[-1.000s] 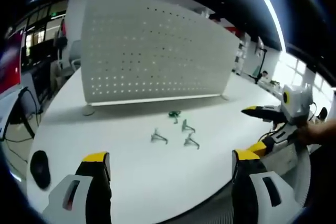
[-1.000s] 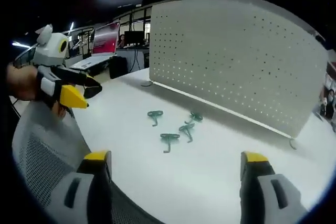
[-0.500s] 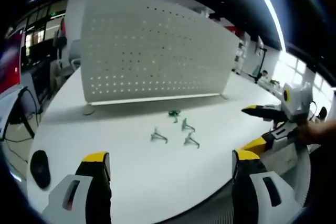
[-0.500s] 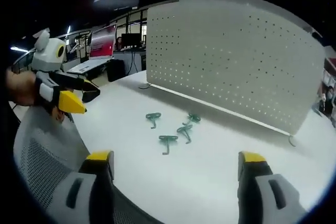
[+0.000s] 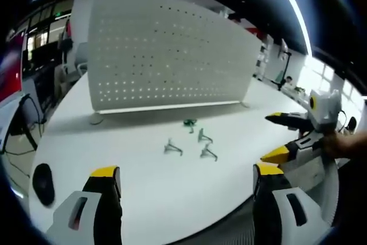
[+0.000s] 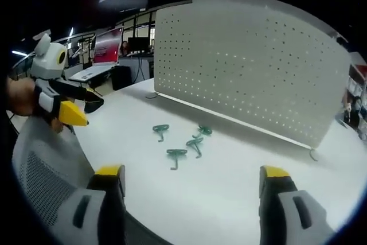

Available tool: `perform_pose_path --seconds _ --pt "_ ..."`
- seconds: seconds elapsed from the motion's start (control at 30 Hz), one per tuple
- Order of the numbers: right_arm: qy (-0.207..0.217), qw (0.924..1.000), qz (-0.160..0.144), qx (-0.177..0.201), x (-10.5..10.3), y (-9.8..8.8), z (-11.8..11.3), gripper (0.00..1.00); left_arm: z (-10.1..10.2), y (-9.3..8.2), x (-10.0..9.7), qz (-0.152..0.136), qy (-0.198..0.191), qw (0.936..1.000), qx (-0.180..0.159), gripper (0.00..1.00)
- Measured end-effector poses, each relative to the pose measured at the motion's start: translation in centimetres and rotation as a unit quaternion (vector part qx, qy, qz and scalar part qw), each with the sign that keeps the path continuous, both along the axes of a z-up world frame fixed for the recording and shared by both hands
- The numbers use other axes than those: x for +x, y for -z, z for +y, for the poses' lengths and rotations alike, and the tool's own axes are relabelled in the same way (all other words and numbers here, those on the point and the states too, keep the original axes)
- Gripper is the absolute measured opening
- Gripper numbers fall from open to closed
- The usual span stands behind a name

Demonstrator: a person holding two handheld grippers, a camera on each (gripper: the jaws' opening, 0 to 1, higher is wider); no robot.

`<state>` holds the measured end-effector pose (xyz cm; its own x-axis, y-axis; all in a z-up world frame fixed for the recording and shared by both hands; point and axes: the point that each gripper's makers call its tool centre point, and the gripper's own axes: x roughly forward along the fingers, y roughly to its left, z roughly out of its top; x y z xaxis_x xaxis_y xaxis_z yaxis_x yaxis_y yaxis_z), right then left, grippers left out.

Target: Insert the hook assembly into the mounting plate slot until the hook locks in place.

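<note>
My left gripper (image 5: 182, 183) jaws wide apart, holding nothing, level over desk (image 5: 143, 182) | right gripper (image 6: 191, 181) same | four hooks (image 6: 176, 154) loose on desk before upright pegboard (image 6: 252, 78), untouched

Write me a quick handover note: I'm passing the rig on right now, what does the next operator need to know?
Left gripper: open, empty, held over the near edge of the white table.
Right gripper: open, empty, also back from the work.
Four green hooks lie loose in a cluster on the table, in front of the upright white pegboard.
Done: nothing visible; no hook is picked up, and none can be seen hanging on the pegboard.
Left: pick one hook, seat it in a pegboard slot until it locks.
</note>
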<state>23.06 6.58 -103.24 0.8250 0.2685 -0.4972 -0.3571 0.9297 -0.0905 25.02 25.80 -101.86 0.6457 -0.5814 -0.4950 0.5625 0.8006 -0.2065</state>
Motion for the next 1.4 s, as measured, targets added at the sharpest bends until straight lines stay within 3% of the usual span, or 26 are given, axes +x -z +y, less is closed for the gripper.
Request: perform_pose_path --seconds 0.23,0.27,0.3,0.37,0.53,0.67,0.7,0.77,0.87,1.07,1.2,1.37,1.4 --pt "-0.005 1.0 0.004 0.001 0.0 0.1 0.1 0.9 0.0 0.0 0.0 -0.002 0.003 1.0 0.001 0.96" --pt "-0.003 0.9999 0.002 -0.009 0.1 0.1 -0.2 0.9 -0.1 -0.1 -0.1 -0.003 0.004 1.0 0.0 0.96" --pt "-0.002 0.999 0.0 -0.045 0.1 0.2 -0.9 0.89 -0.2 -0.2 -0.1 -0.004 0.006 1.0 -0.002 0.96" --pt "-0.006 0.9991 0.008 -0.041 -0.1 0.3 -0.6 0.86 -0.3 -0.4 -0.1 -0.007 0.007 0.9999 -0.005 0.96" --pt "-0.017 0.9996 0.015 -0.014 0.6 -0.2 0.5 0.74 -0.3 -0.2 -0.1 -0.002 0.008 1.0 -0.002 0.95" --pt "-0.056 0.9966 0.044 0.041 1.9 0.2 3.8 0.59 -0.4 -0.1 -0.2 0.003 0.012 0.9999 -0.002 0.95" --pt "-0.065 0.9955 0.062 0.03 2.3 0.9 4.2 0.52 -0.4 0.0 -0.3 0.004 0.016 0.9999 -0.001 0.95" --pt "-0.084 0.9943 0.064 0.012 3.0 1.2 4.8 0.41 -0.5 0.2 -0.4 0.006 0.022 0.9997 0.003 0.94" --pt "-0.106 0.9921 0.066 -0.013 4.7 2.0 5.5 0.38 -0.7 0.2 -0.6 0.008 0.03 0.9995 0.003 0.94" --pt "-0.148 0.983 0.094 -0.053 6.5 4.0 5.8 0.31 -1.1 1.1 -0.7 0.028 0.04 0.9988 0.01 0.94" --pt "-0.186 0.9707 0.117 -0.096 7.2 6.1 5.7 0.27 -1.0 1.4 -0.9 0.032 0.047 0.9983 0.017 0.92" --pt "-0.227 0.9563 0.127 -0.133 7.7 7.2 6.1 0.24 -0.7 1.3 -0.7 0.039 0.039 0.9985 0.001 0.92" --pt "-0.245 0.9502 0.126 -0.146 7.8 7.3 6.3 0.23 -0.7 1.3 -0.6 0.039 0.036 0.9986 -0.001 0.92"
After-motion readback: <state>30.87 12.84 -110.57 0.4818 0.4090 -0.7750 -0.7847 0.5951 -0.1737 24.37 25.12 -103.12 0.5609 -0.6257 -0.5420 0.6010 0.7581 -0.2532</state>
